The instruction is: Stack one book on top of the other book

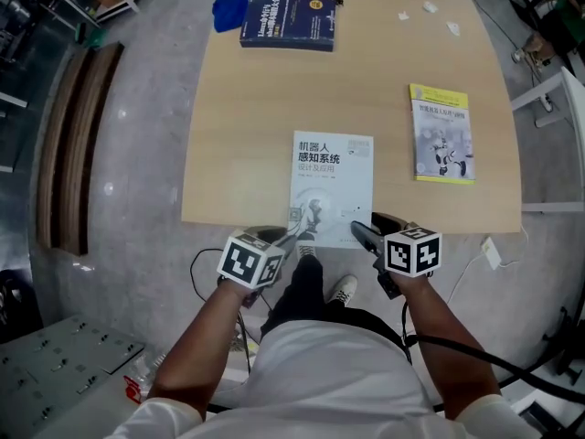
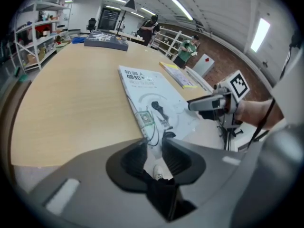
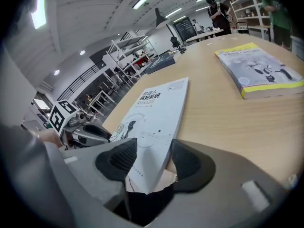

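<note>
Could knock the overhanging book [image 1: 331, 186] off the worktop [image 1: 247, 135] edge, with left fingers [image 2: 135, 160] narrowly apart at its corner and right fingers [image 3: 118, 160] wide around it, neither clamped.

an open lab or workshop hall
metal shelving racks [image 2: 33, 34] are seen beside the pale wooden table [image 2: 66, 99], people [image 2: 152, 26] are stood beyond its far end, long strip lights [image 2: 183, 8] are hung above it, and a grey concrete floor [image 1: 137, 154] is laid beneath it.
</note>
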